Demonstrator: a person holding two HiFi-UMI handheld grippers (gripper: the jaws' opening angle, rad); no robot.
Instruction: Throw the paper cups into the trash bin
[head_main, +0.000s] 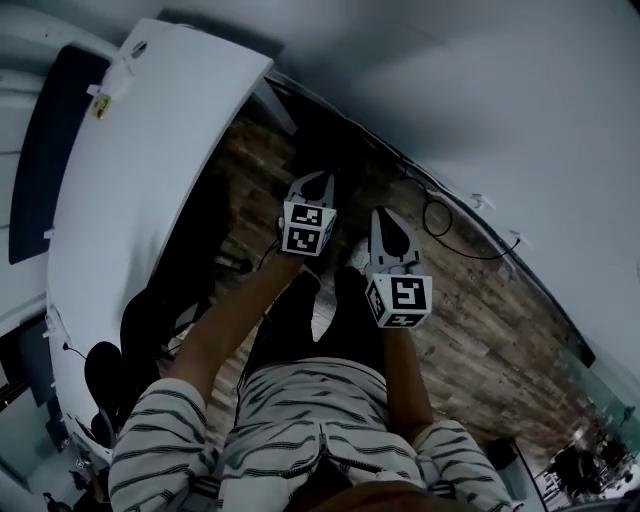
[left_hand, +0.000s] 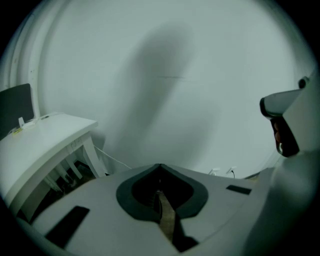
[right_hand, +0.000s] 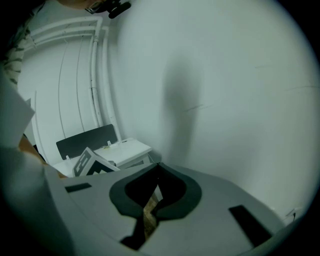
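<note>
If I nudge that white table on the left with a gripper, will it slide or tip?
Probably neither: the white table has a long, broad top on several legs, so it looks heavy and stable. It seems rigid, so a light nudge should barely shift it. The smooth top may be slippery to push on.

left gripper (head_main: 316, 187) | right gripper (head_main: 390, 232) | side by side above wood floor (head_main: 470, 310)

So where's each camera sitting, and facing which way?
Head view: on the person's head, facing steeply down at brown plank floor; striped sleeves, left tool, right tool.
Left gripper view: on left tool, along shut jaws toward pale wall.
Right gripper view: on right tool, likewise; left tool's cube shows.
Shared: long white table.
</note>
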